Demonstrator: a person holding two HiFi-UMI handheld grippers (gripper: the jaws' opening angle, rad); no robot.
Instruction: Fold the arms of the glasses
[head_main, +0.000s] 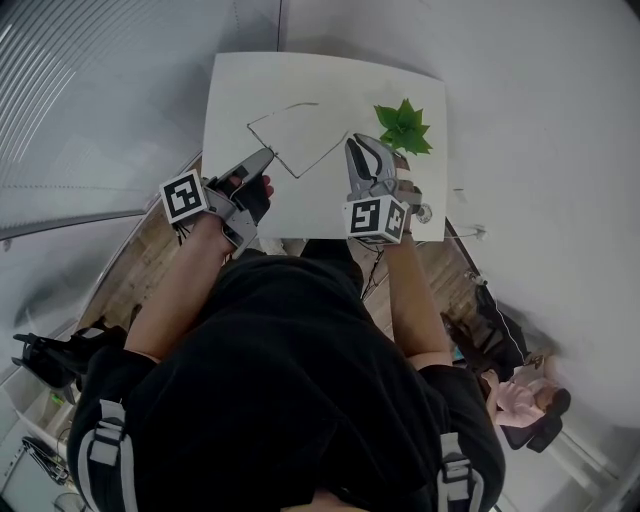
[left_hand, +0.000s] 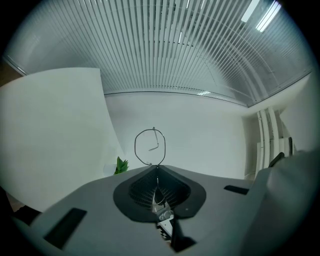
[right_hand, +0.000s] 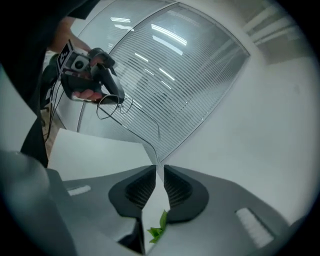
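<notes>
**A:** Head view first. The left tool (head_main: 266, 154) clamps the thin wire glasses (head_main: 272, 149) and holds them out over the white desk (head_main: 235, 80). One arm (head_main: 322, 155) runs across to the tips of the right tool (head_main: 362, 142), beside the plant (head_main: 403, 127).

**B:** Left gripper view?

**A:** The jaws are closed on the frame. A round rim (left_hand: 150, 146) stands just past the tips.

**B:** Right gripper view?

**A:** The jaws are a narrow gap apart with nothing pinched. The arm's end reaches the tips, but I can't tell if it touches.

**B:** How will the glasses handle?

**A:** Light, springy and easily bent, I'd judge. Hold the arm gently, nearer the hinge, and swing it inward. Pushing at the tip would flex the wire.
</notes>
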